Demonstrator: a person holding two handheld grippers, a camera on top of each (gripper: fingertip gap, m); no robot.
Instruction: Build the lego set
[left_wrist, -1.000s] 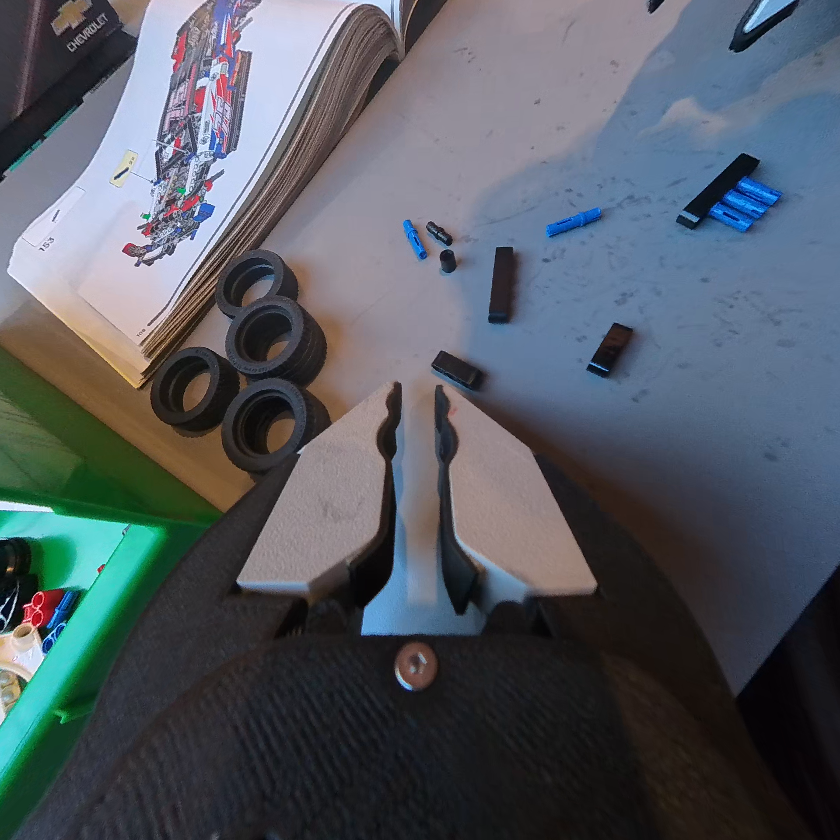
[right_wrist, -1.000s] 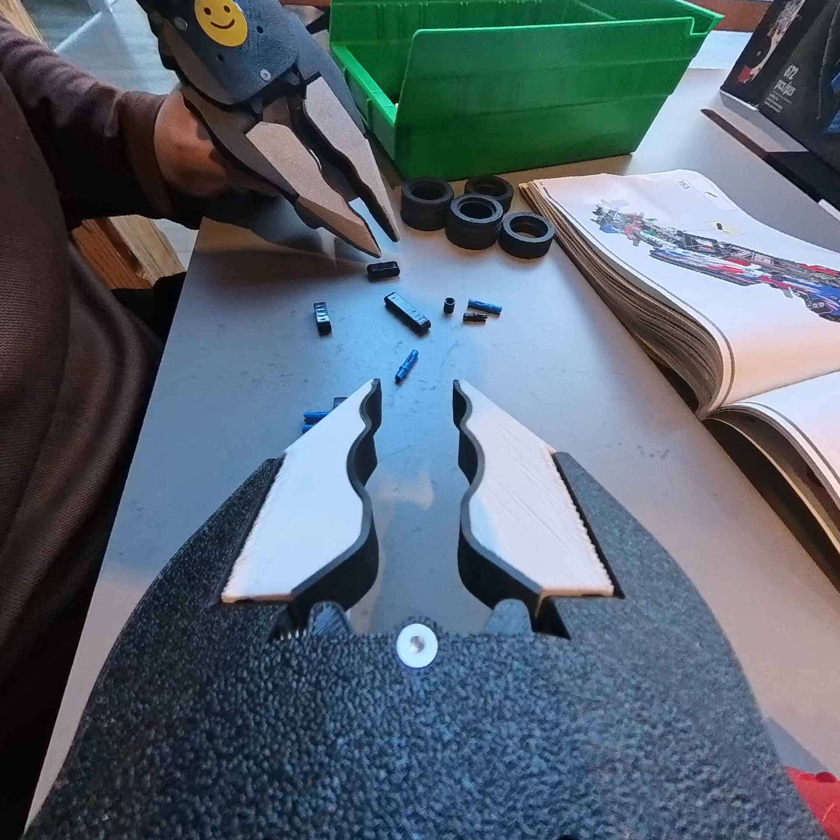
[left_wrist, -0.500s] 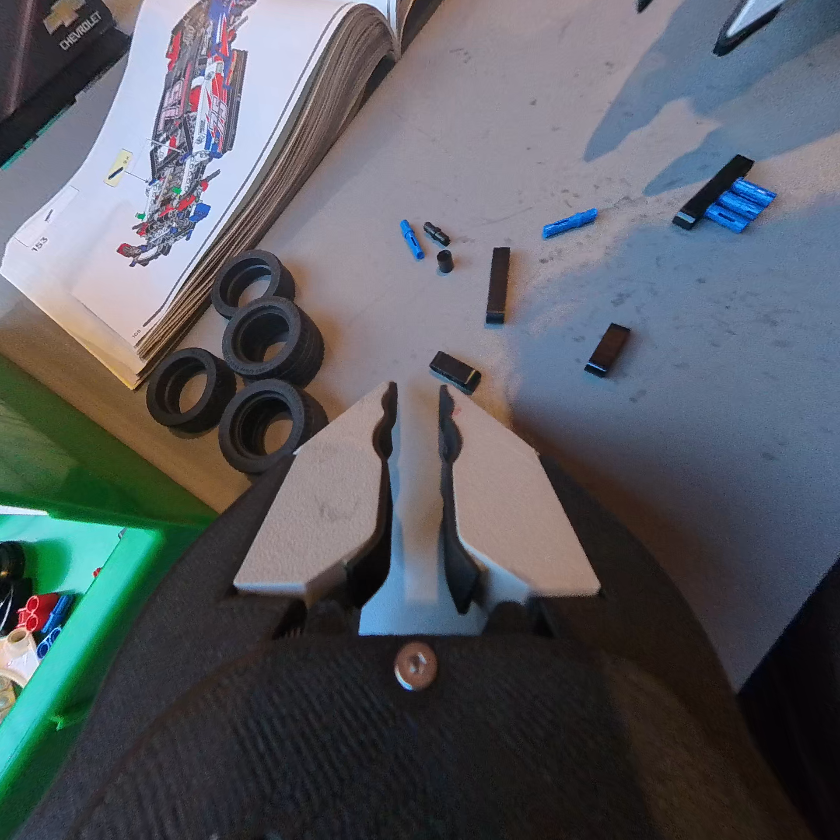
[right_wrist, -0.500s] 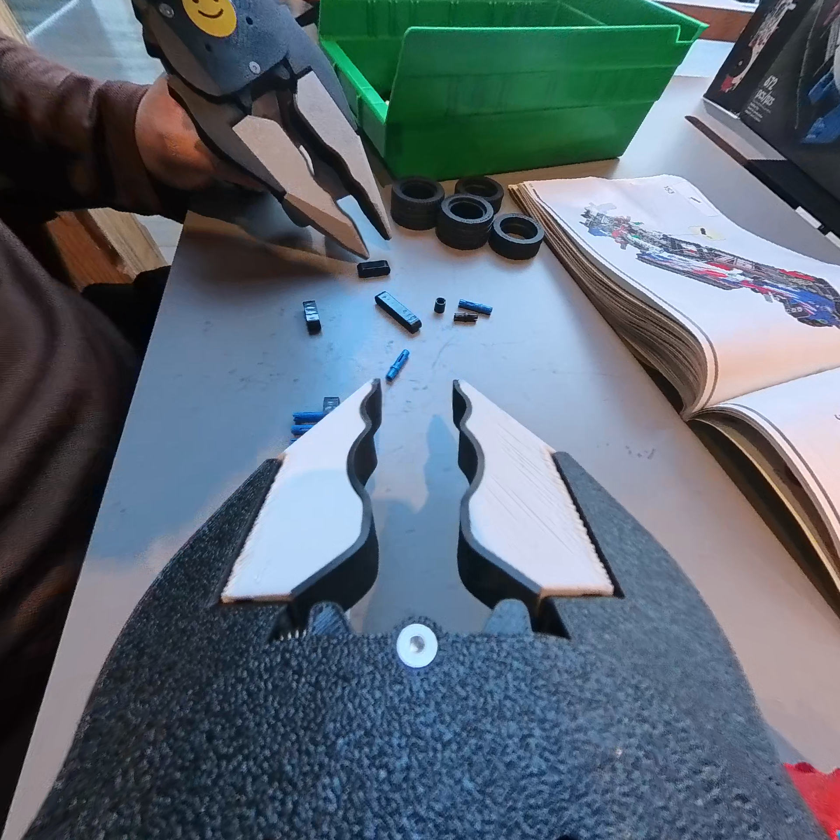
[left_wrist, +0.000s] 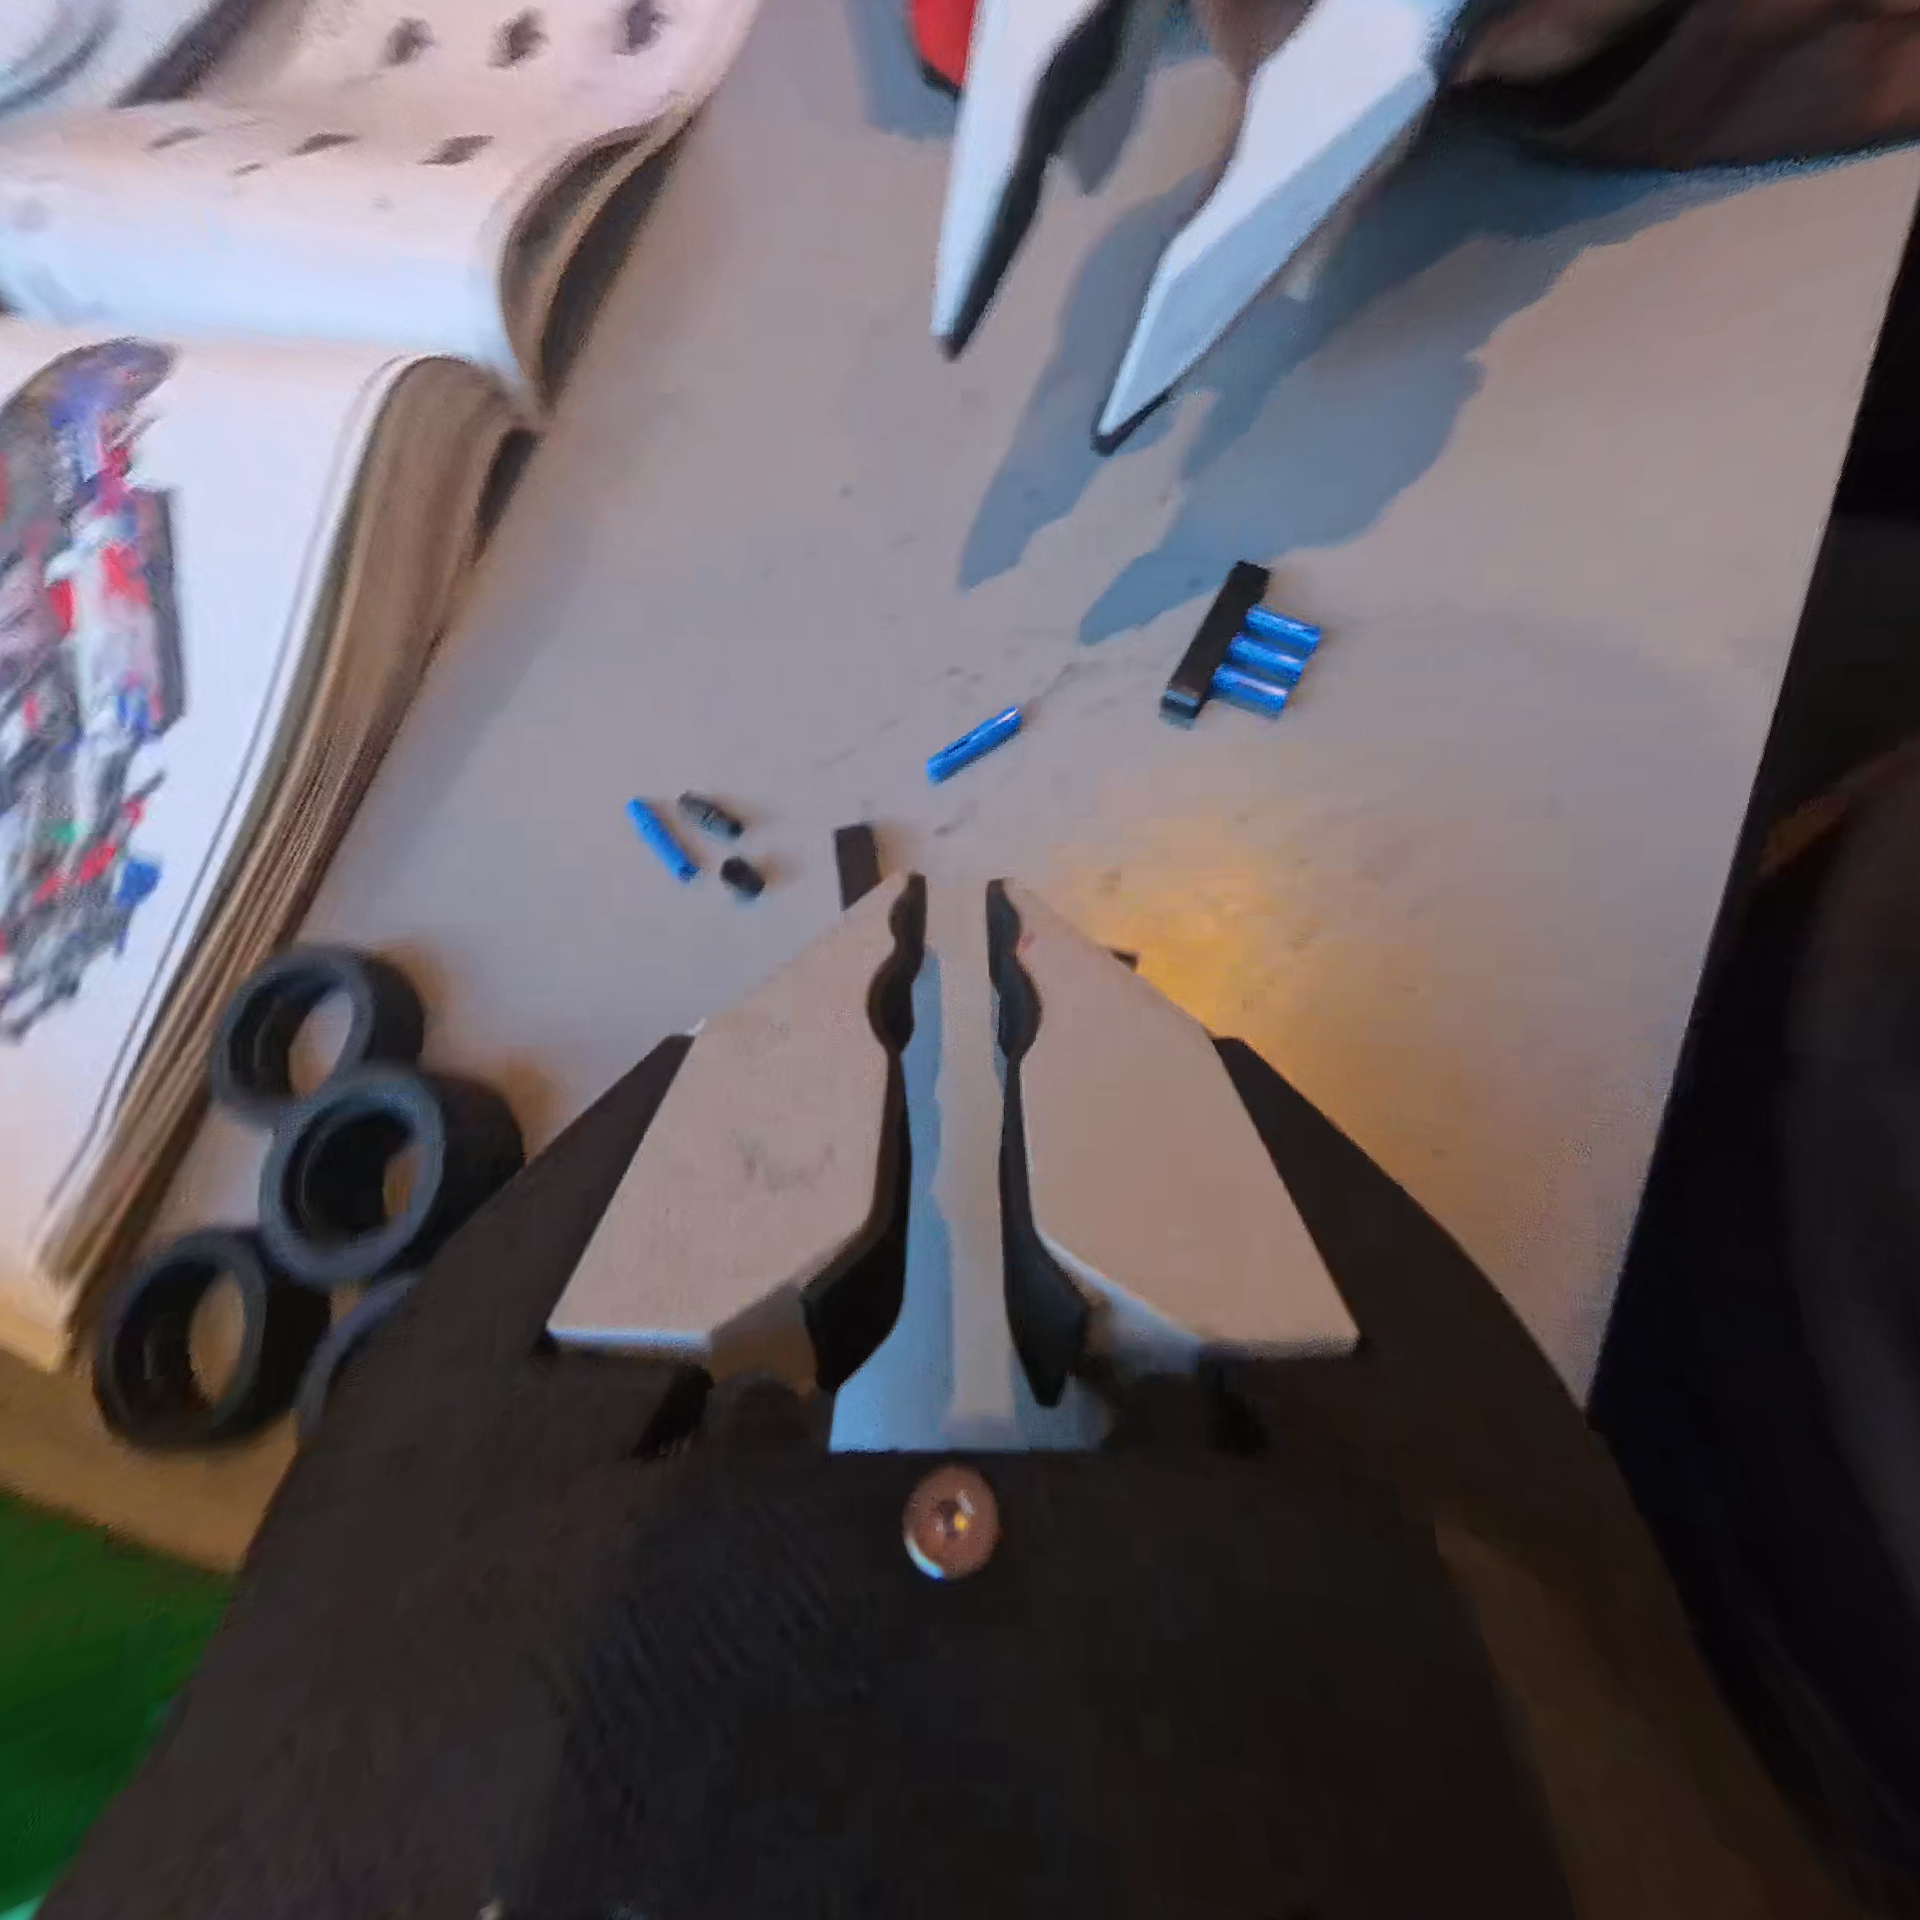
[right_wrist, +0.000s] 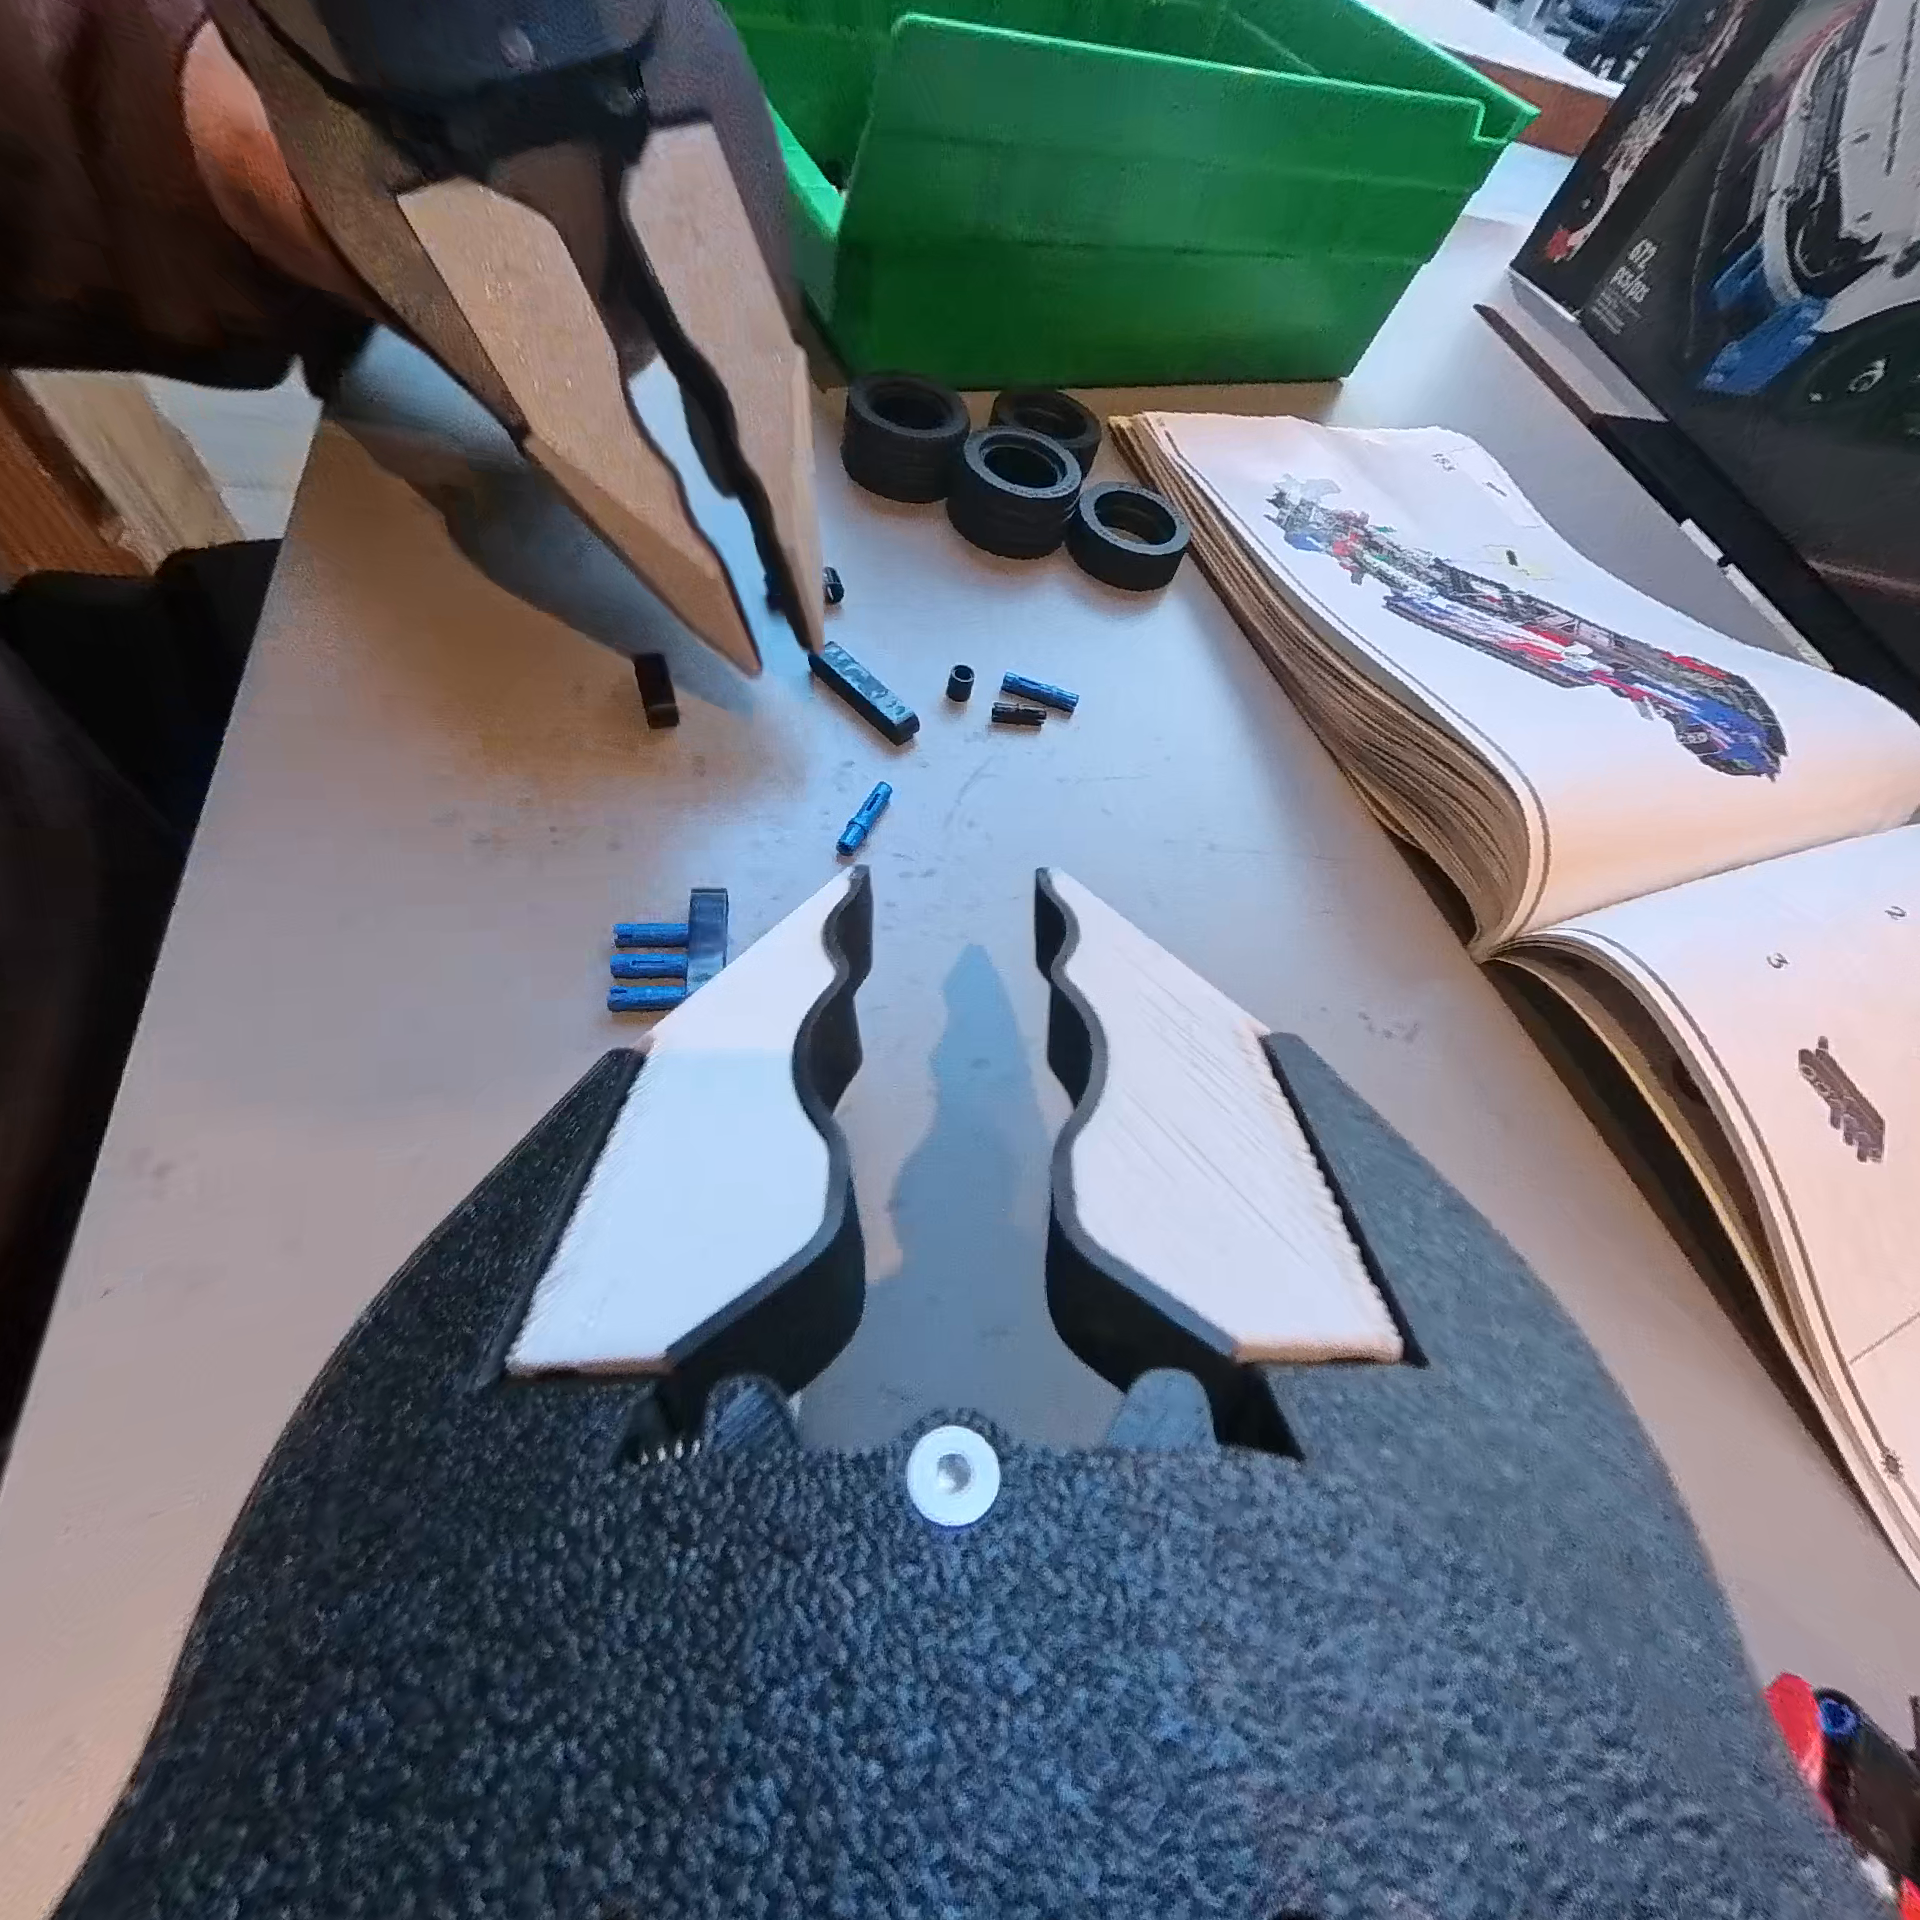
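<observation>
Left hand-held gripper (right_wrist: 784, 649) tips right at black beam (right_wrist: 863, 693) on desk (right_wrist: 416, 790), fingers slightly apart, empty. Beam long axis runs diagonal, toward loose blue pin (right_wrist: 864, 817). Right hand-held gripper (right_wrist: 953, 888) farther off, wide apart, empty. Left does pickup, I'd guess.

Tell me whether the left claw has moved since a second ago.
Yes. In the right wrist view the left claw has dropped from near the tyres toward the long black beam, its tips now just beside the beam's end and still open.
</observation>
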